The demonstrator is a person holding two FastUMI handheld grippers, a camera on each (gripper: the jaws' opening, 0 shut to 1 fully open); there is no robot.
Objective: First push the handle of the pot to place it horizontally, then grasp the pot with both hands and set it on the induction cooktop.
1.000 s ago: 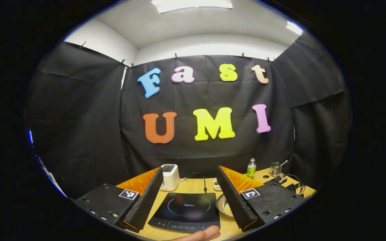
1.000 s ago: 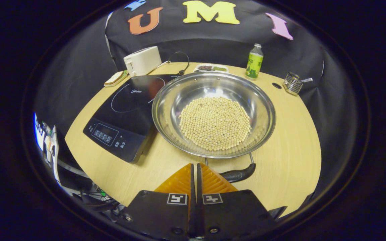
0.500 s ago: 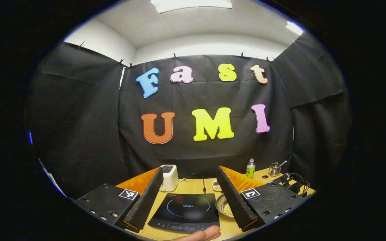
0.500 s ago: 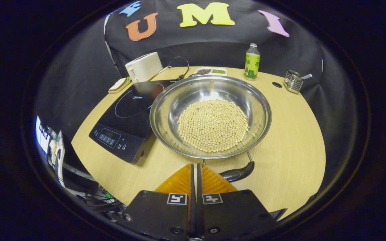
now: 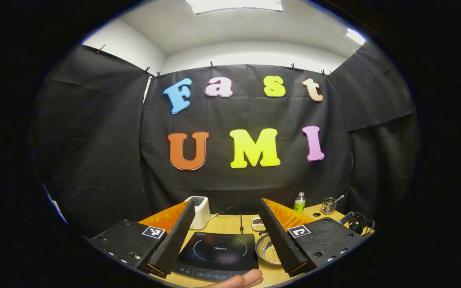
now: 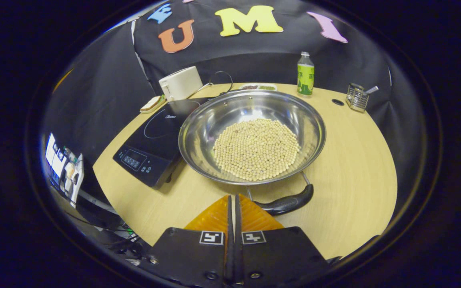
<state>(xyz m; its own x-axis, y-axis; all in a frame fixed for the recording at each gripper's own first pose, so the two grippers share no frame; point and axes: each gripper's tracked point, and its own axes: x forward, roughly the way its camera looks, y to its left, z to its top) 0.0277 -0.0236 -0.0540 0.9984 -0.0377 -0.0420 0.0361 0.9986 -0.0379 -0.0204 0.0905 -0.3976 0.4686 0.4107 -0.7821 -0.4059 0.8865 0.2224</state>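
Right gripper [image 6: 232, 200] is sitting at the bottom centre of the right gripper view, jaws pressed together with nothing between them, tips just beside the pot handle [image 6: 286, 203]. The handle is lying tilted, its right end higher in the frame, hanging below the near rim of the pot [image 6: 251, 136]. The pot is resting on the tabletop [image 6: 354, 160] in the frame centre, holding pale beans [image 6: 256, 148], its left rim reaching over the right edge of the induction cooktop [image 6: 156, 138]. Bare wood is lying open right of the pot and along the near edge at lower left.

At the back edge, a toaster [image 6: 180, 83] is standing at upper left, a green bottle [image 6: 305, 74] at upper right, a wire holder [image 6: 357, 97] farther right. The bottle label is too small to read.

Left gripper [image 5: 226, 236] is showing at the bottom of the left gripper view, jaws wide apart and empty, raised above the tabletop [image 5: 230, 222]. Between them the induction cooktop [image 5: 216, 253] is lying, with white brand lettering at its ring centre, too small to make out. The pot [image 5: 267, 251] is peeking out at lower right of centre, partly hidden by the finger. A fingertip [image 5: 240, 279] is showing at the bottom edge.
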